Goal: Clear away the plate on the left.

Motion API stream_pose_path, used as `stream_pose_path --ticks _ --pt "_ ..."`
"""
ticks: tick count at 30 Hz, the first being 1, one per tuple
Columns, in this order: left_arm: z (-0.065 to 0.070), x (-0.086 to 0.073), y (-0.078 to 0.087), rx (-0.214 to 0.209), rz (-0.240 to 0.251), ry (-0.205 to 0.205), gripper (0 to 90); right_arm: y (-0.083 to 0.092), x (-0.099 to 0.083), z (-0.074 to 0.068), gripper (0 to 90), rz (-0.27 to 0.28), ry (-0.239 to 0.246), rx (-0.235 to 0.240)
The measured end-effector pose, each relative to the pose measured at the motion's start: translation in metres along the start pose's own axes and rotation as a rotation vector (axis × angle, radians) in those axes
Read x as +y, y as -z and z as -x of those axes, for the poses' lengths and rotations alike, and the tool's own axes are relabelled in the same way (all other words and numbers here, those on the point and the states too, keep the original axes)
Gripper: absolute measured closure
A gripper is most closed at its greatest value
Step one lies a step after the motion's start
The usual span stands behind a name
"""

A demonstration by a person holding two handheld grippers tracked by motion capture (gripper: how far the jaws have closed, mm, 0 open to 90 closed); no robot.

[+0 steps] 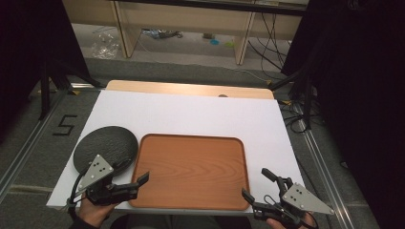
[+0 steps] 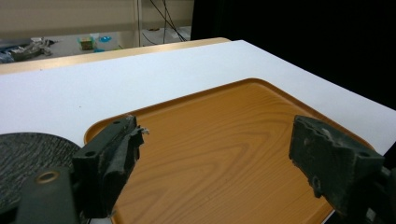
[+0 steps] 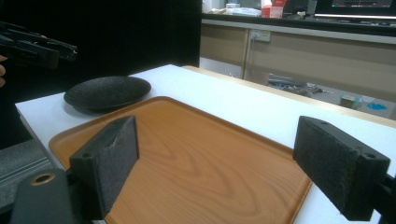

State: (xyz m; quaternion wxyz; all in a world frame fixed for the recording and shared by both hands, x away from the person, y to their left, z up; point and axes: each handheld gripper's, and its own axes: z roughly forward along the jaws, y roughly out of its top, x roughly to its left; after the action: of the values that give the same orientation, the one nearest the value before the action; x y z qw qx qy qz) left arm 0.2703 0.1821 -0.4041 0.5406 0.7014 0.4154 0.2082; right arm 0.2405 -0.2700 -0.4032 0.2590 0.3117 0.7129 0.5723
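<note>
A wooden tray (image 1: 191,171) lies flat on the white surface (image 1: 191,114), close to its near edge and about midway between its left and right edges. Nothing sits on the tray. Just beside the tray's far left corner rests a dark round plate (image 1: 106,147), near the surface's left edge; its rim comes right up to the tray, and whether the two touch cannot be told.

The left tongs (image 1: 131,177) are held in a hand (image 1: 93,210) at the near left corner of the surface. They point to the right, over the near left corner of the tray, with the jaws spread wide and nothing between them. In the left gripper view the left tongs (image 2: 215,149) look across the tray (image 2: 224,149) above its wood, with the plate (image 2: 28,154) at the low left.

The right tongs (image 1: 255,183) sit at the near right corner of the surface, just off the tray's near right corner, aimed toward the far left. Their jaws are also spread, holding nothing. In the right gripper view the right tongs (image 3: 215,158) frame the tray (image 3: 205,163), with the plate (image 3: 107,93) beyond its far corner and the left tongs (image 3: 37,46) above at the upper left.
</note>
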Motion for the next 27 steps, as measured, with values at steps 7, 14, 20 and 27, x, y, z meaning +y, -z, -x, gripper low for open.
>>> stream_pose_path --ticks 7,14,20,27 --pt "-0.012 0.001 0.001 0.006 -0.001 0.066 15.8 0.001 0.001 0.0 15.4 -0.007 0.003 -0.006" --pt "-0.024 0.002 0.004 0.027 0.005 0.112 15.8 0.001 0.001 0.0 15.4 -0.008 0.006 -0.007" --pt "-0.043 0.004 0.01 0.085 0.011 0.169 16.1 0.001 0.001 0.0 15.4 -0.008 0.005 -0.005" --pt "-0.066 0.005 0.02 0.121 0.038 0.243 16.8 0.001 0.0 0.0 15.5 -0.002 0.003 -0.011"
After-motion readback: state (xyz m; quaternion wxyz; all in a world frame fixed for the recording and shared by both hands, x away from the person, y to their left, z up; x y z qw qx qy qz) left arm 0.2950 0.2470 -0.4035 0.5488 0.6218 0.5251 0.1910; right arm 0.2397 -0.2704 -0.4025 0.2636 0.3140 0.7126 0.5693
